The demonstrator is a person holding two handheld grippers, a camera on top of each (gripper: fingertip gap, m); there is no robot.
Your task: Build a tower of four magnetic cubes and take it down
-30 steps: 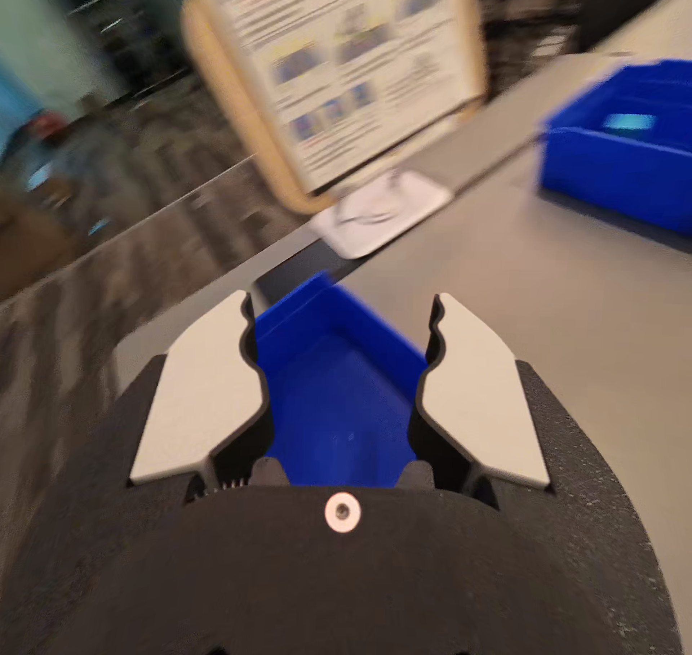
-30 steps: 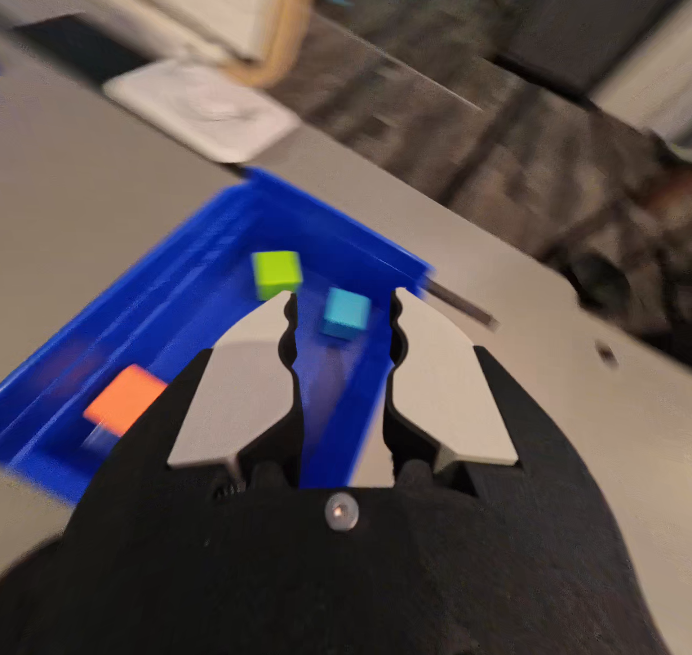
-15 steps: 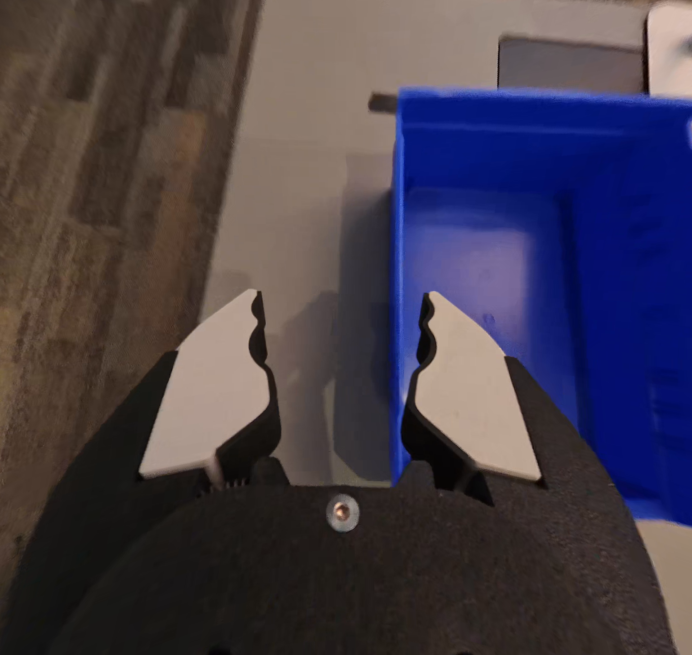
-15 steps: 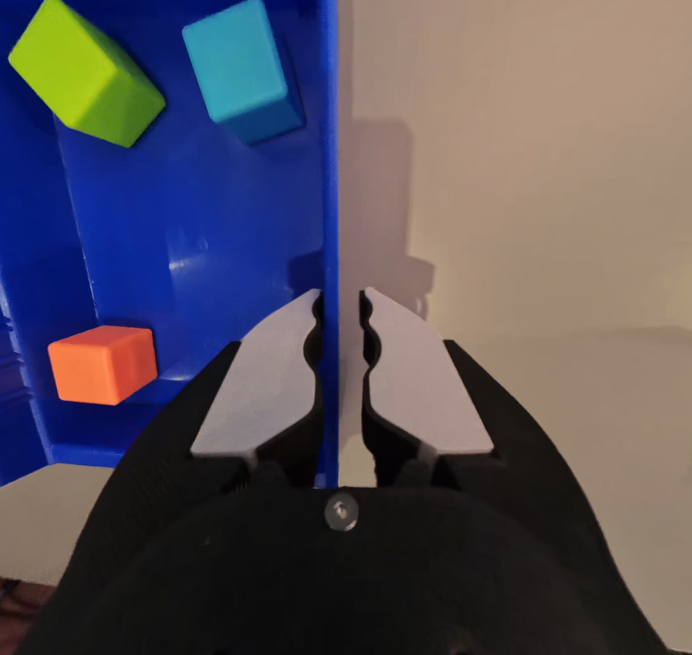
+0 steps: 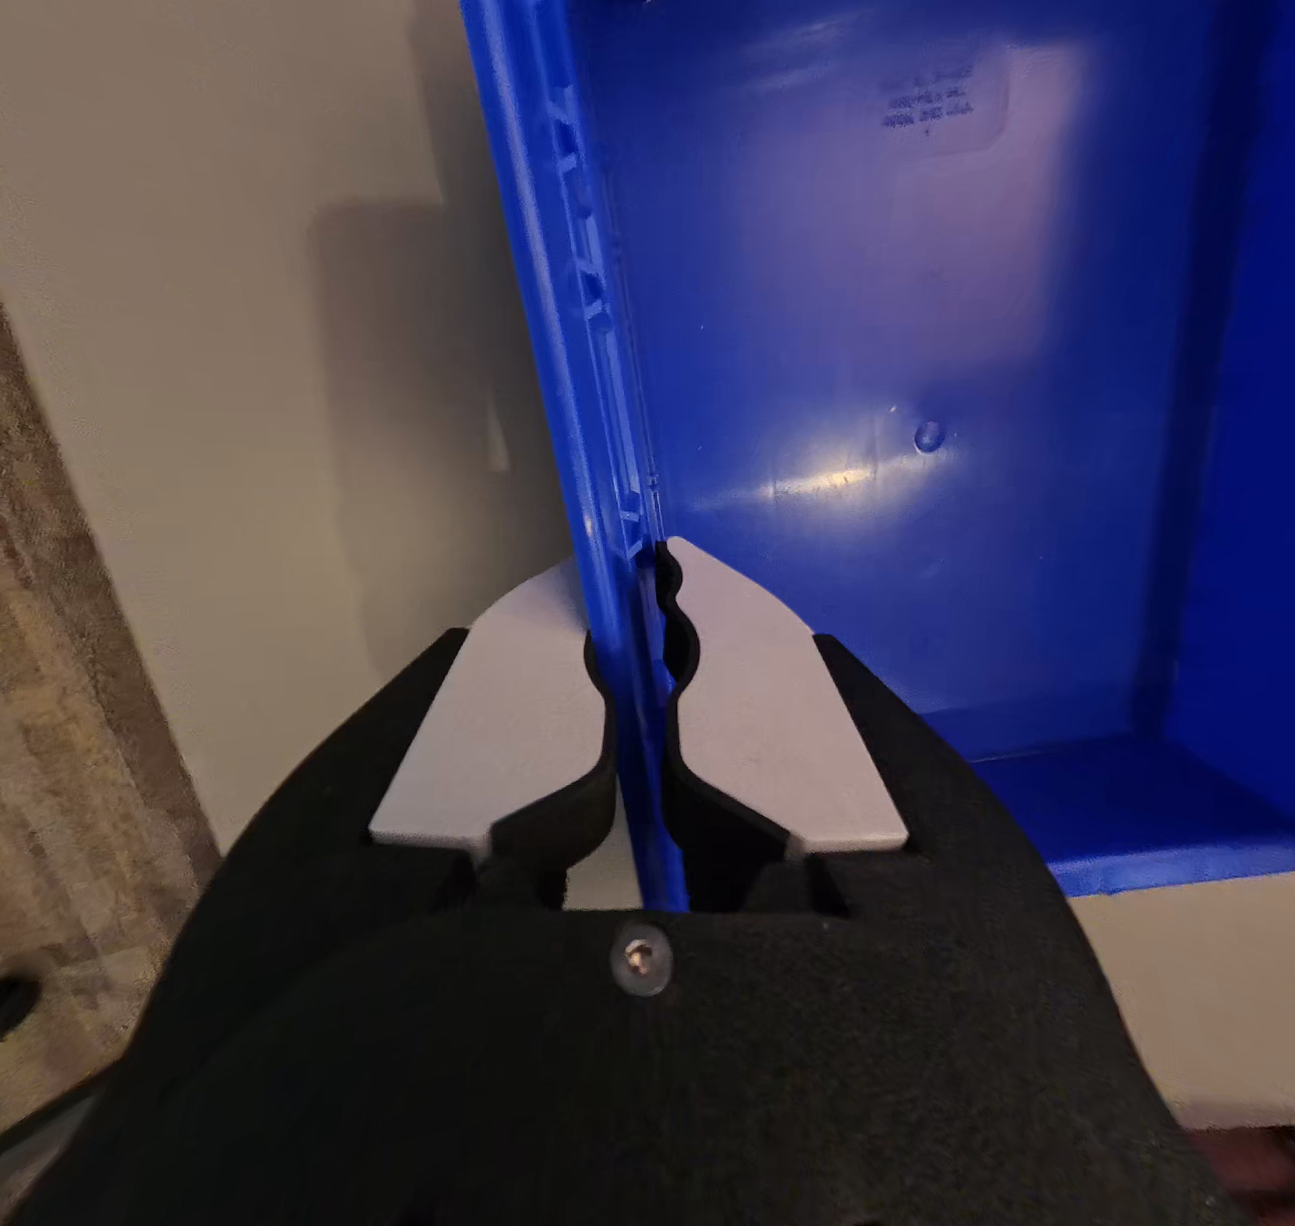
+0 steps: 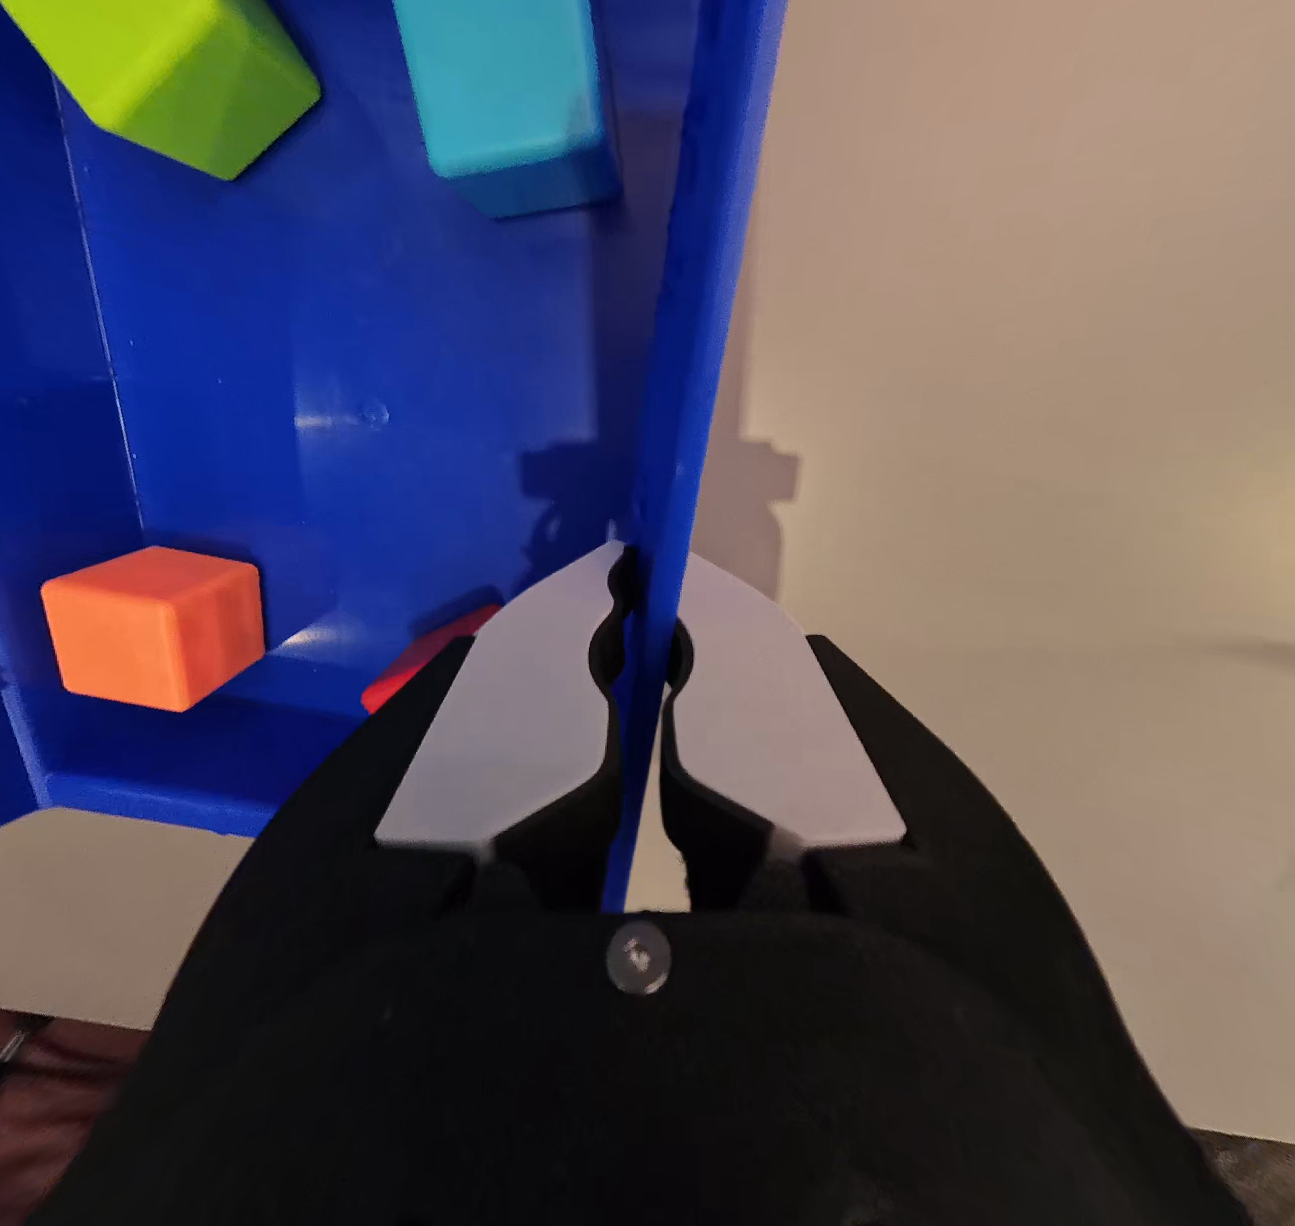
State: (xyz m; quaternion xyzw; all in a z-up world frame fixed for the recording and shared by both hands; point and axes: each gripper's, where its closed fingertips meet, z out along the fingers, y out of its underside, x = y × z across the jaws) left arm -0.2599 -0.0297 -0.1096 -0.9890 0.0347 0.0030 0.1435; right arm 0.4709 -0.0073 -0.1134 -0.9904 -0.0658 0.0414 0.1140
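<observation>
Step in hand looks like setup, not stacking: both grippers are clamped on bin walls, no cube held.

Left gripper (image 5: 641, 621) is closed on the left wall of an empty blue bin (image 5: 553, 225); the wall runs between the fingers toward 12 o'clock.

Right gripper (image 6: 648, 621) is closed on the right wall of the cube bin (image 6: 708, 281).

Cubes lie on that bin's floor, clear of the fingers:
- teal cube (image 6: 501, 64) at 11 o'clock
- green cube (image 6: 154, 43) at 10 o'clock
- orange cube (image 6: 151, 625) at 9 o'clock
- red cube (image 6: 420, 656) just beside the left finger, mostly hidden

Likely next: place the bins, release the wall, reach for a cube. No tower yet.
</observation>
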